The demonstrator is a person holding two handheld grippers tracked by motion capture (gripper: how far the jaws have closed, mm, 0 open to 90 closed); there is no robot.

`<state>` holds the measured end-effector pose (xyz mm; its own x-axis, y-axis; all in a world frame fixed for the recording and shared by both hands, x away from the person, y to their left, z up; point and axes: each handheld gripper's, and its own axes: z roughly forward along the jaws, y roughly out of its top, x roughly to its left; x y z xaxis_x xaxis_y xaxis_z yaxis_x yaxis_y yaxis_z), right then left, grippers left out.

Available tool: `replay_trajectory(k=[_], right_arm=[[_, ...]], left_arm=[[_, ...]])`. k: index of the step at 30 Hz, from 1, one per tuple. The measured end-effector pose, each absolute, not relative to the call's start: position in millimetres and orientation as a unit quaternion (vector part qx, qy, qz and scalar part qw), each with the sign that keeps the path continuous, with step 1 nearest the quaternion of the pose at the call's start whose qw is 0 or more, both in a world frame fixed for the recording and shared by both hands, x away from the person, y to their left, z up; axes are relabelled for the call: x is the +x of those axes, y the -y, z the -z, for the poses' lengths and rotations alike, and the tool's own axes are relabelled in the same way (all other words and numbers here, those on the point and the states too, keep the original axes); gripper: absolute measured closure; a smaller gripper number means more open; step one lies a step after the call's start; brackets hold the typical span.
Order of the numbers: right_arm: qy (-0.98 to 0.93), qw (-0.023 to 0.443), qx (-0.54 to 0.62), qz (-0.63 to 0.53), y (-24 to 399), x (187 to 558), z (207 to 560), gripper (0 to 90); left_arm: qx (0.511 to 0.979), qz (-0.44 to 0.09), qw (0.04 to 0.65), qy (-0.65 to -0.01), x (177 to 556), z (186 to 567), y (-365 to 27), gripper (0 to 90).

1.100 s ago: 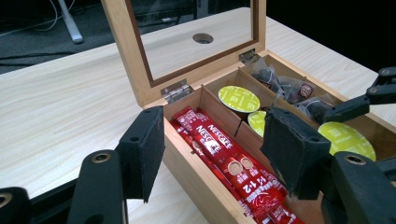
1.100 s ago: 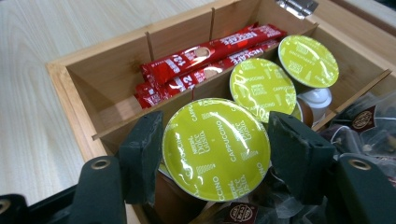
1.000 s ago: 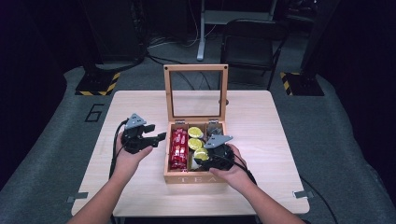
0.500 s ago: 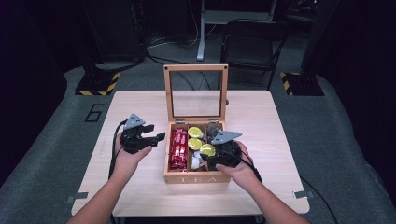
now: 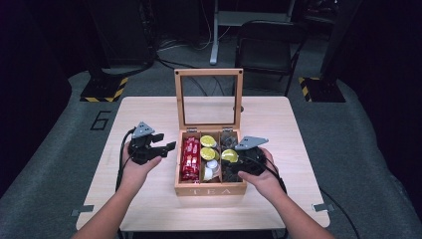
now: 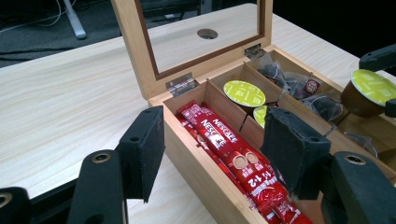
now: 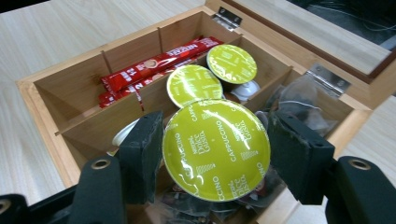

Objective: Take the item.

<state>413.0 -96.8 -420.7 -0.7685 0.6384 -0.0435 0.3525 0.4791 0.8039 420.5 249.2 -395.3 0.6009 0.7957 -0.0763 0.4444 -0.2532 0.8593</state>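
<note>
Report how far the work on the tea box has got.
Done: the tea box stands open, lid upright, and the right gripper is clamped on a green-topped cappuccino capsule, held above the box's compartments. In hand: carrying that capsule; where it will go I cannot tell. Left: two more green capsules and the red sachets lie in the box. The left gripper waits open beside it, empty.

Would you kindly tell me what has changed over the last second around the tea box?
The right hand-held gripper, clamped on a green-lidded capsule, has shifted rightward from the middle compartment to above the tea-bag compartment. The left hand-held gripper, wooden box and red sachets stayed put.
</note>
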Motion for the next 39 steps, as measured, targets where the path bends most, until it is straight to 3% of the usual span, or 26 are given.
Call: replay_trajectory(k=[39], right_arm=[[-0.793,0.212,0.393,-0.415,177,427,426,36.9]], left_arm=[[0.768,-0.193,0.459,-0.403,420,393,-250,39.0]])
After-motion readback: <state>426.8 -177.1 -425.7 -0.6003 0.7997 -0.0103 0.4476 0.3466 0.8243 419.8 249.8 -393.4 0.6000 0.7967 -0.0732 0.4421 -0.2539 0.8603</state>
